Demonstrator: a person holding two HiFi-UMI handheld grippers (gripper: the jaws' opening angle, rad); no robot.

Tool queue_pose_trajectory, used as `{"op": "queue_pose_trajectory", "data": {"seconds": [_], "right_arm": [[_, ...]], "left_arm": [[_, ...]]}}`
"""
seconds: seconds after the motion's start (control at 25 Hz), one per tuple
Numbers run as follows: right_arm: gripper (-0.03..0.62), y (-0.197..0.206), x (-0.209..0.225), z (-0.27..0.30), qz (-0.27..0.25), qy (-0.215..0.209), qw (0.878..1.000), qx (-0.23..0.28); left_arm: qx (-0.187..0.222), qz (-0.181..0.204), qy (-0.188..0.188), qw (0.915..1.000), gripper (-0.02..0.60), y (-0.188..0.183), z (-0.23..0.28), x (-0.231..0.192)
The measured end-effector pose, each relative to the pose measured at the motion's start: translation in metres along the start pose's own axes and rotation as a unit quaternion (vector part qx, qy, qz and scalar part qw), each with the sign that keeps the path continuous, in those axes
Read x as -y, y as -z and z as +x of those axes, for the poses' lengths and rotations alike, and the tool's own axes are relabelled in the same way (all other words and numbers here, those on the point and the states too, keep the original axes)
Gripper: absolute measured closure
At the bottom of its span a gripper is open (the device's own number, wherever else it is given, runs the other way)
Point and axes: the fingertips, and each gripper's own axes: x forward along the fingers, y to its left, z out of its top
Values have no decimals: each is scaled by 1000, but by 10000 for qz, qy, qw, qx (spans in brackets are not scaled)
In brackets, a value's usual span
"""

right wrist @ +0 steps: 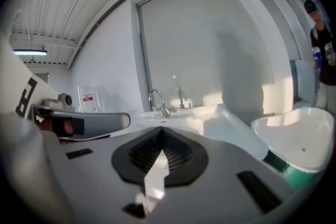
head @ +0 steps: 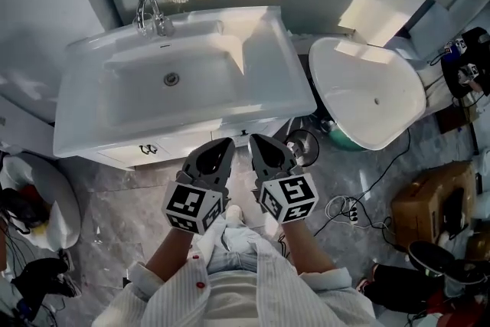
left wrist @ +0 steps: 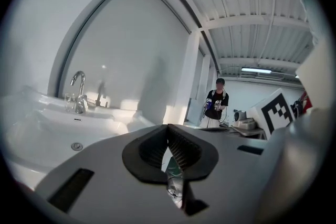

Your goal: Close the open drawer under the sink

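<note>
I hold both tools low in front of the white sink (head: pixel 276 80), side by side. My left gripper (head: pixel 227 143) is clenched: its two ribbed pads meet at the tips and nothing is between them. My right gripper (head: pixel 253 138) is clenched in the same way, also empty. The drawer (head: pixel 187 143) is just ahead of both tips, under the front rim of the sink. Only a narrow white strip of its front shows, with a small dark handle (head: pixel 149 150) to the left of my left gripper. I cannot tell if the tips touch this front, nor how far it stands out.
</note>
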Motion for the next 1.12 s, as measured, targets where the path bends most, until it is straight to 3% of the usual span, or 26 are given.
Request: {"op": "queue_pose_trajectory", "data": {"seconds": [0.2,0.44,0.88,1.12], "right_arm": [[585,-47,-7,-22,-137,-215,9993,284],[585,-72,-20,-49,-391,-365,9977,416],[585,-81,-30,-63,-311,-462,9971,521],[585,-83,-35,-67,-337,-463,9967,570]], "left_arm": [[205,-61,250,9995,566,-39,-9,15],[185,27,565,9982,566,-51,-21,40],[200,-64,669,9975,566,-62,-35,56],[270,76,639,9976,566,-69,-34,59]]}}
